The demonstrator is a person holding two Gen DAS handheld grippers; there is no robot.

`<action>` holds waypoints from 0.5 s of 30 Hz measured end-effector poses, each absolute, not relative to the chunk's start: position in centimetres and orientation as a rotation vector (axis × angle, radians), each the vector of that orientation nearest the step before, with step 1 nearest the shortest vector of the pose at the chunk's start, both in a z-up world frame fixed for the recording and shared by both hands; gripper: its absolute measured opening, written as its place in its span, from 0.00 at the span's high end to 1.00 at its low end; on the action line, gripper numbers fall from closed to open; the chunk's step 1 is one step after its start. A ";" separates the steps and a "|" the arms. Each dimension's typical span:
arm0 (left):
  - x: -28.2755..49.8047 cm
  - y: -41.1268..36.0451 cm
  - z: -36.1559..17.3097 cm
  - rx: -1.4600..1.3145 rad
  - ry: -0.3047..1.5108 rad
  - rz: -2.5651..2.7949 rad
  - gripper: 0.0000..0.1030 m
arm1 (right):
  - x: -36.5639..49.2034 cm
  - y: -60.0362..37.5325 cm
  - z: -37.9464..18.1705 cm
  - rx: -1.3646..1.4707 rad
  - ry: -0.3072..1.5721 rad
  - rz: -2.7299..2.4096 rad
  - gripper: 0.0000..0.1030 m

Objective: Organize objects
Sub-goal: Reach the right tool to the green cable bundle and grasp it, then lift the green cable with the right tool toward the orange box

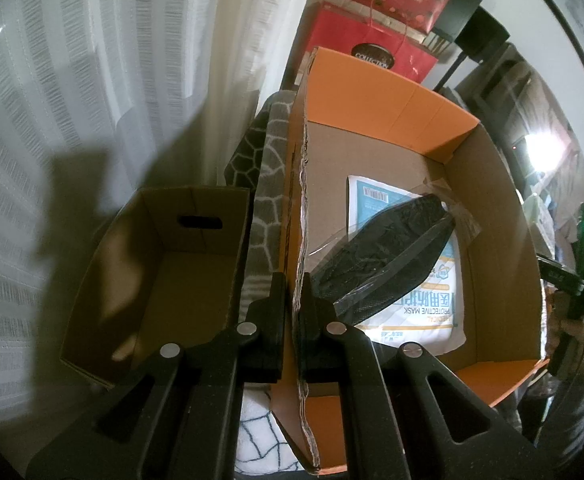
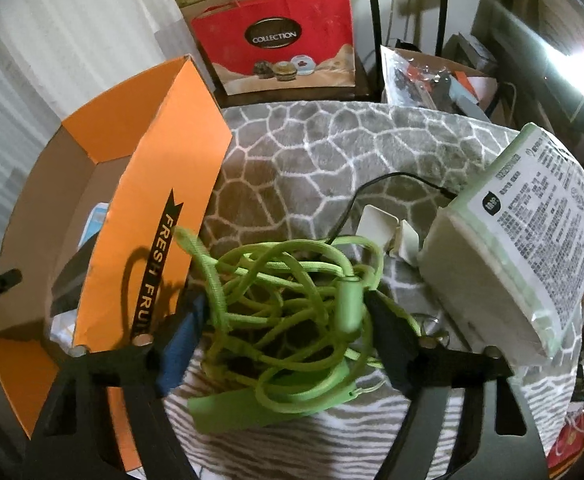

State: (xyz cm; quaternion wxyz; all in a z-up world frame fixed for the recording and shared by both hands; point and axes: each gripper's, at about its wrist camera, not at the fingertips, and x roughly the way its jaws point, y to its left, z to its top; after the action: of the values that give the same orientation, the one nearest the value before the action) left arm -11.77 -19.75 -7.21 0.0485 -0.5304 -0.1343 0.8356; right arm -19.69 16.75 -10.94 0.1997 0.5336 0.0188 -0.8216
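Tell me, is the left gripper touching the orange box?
Touching. The left wrist view shows the left gripper pinched shut on the torn side wall of the orange box.

Left gripper (image 1: pixel 293 300) clamping orange box (image 1: pixel 391 84) wall, mask packets (image 1: pixel 387 252) apparently inside

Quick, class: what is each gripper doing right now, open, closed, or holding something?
Left gripper: closed on the orange box, clamping its torn side wall.
Right gripper: open, jaws either side of the green cord, not yet gripping it.

Red gift bag (image 2: pixel 280 40) behind grey patterned blanket (image 2: pixel 331 152); white striped curtain (image 1: pixel 92 100) at left.
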 end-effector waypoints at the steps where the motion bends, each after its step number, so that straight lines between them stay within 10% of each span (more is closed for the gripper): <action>1: -11.8 -19.7 -7.2 -1.617 -0.409 2.547 0.95 | -19.7 16.7 -10.9 1.486 0.053 -2.295 0.39; 9: -11.8 -19.7 -7.2 -1.617 -0.409 2.547 0.95 | -19.5 16.8 -9.4 1.450 0.098 -2.339 0.86; 15: -11.8 -19.8 -7.2 -1.618 -0.412 2.545 0.95 | -19.2 17.4 -7.3 1.384 0.072 -2.367 0.89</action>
State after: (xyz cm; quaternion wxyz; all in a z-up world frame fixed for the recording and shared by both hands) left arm -11.80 -19.78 -7.22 0.0489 -0.5309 -0.1351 0.8351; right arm -19.17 17.36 -7.30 0.1981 0.4947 0.0259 -0.8458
